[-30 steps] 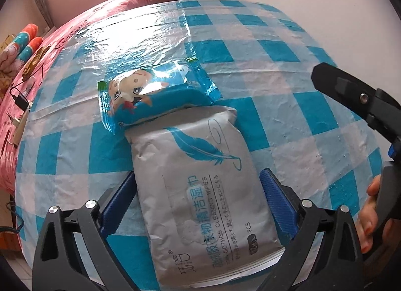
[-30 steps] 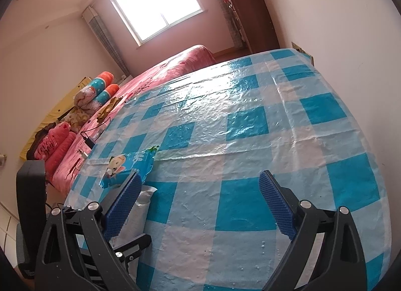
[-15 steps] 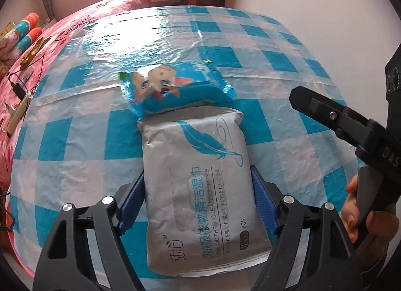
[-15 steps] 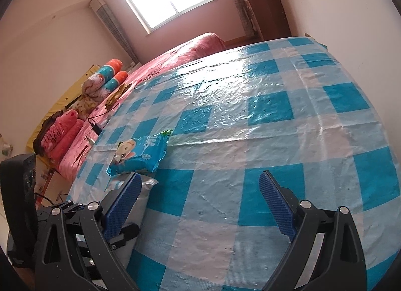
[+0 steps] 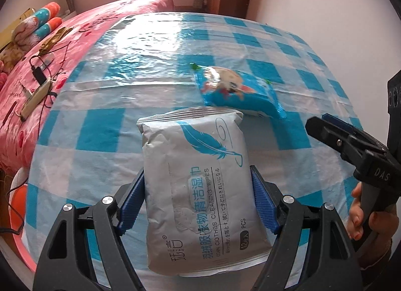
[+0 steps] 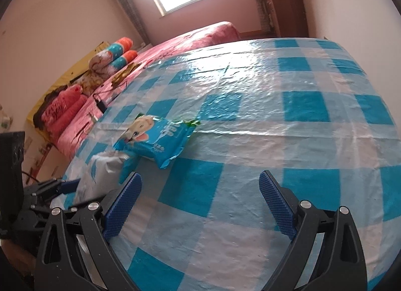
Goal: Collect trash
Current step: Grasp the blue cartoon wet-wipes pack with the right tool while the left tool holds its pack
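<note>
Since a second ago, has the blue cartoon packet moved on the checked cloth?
Cannot tell: the blue cartoon packet looks shifted only because both cameras moved; its checks on the cloth cannot be matched.

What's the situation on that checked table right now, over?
Left gripper shut on grey wipes pack. Right gripper open, empty. Blue cartoon pack lying just beyond, touching the grey one. Nothing in the way.

The grey feather-printed wipes pack (image 5: 198, 188) is clamped between the left hand-held gripper (image 5: 198, 203) pads. Just behind it, the blue cartoon-printed pack (image 5: 238, 95) is laid on the blue-and-white checked desk (image 5: 105, 130); a pink bed (image 5: 82, 30) is set to the left.
</note>
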Demonstrator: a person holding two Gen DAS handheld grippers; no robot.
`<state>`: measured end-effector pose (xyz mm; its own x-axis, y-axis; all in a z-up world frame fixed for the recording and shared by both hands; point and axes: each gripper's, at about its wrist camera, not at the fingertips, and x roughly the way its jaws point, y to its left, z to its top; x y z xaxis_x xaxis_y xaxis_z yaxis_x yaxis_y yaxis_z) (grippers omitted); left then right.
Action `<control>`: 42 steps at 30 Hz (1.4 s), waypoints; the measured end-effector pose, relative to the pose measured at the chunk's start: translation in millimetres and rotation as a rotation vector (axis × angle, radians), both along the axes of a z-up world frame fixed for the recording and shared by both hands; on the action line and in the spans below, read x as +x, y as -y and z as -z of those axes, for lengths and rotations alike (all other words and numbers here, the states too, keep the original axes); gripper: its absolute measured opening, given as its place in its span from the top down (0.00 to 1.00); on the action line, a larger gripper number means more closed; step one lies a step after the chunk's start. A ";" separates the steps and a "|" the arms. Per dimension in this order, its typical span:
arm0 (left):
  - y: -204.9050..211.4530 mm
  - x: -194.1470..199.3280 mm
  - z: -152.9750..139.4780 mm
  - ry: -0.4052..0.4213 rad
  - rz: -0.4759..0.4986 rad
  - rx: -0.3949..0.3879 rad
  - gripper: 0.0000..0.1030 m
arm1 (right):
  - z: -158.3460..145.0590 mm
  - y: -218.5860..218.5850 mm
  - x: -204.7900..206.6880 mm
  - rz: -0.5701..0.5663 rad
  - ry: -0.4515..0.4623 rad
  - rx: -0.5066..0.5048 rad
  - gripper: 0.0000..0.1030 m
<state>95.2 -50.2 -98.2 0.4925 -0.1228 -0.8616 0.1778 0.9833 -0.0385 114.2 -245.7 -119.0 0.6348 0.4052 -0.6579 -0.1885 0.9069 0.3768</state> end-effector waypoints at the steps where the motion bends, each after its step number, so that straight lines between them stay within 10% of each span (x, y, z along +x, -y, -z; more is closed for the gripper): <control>1: -3.5 0.3 -0.3 0.004 -0.004 0.002 0.24 | 0.0 -2.8 1.6 -0.006 -0.002 -0.009 0.09; 42: -74.3 22.0 1.0 0.084 -0.071 0.056 0.24 | 2.0 -103.4 90.9 -0.254 0.012 -0.273 0.16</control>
<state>117.3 24.1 -99.1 0.5686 -0.0377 -0.8217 0.1082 0.9937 0.0293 205.1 -142.3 -121.0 0.5448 0.3614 -0.7567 -0.4235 0.8974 0.1237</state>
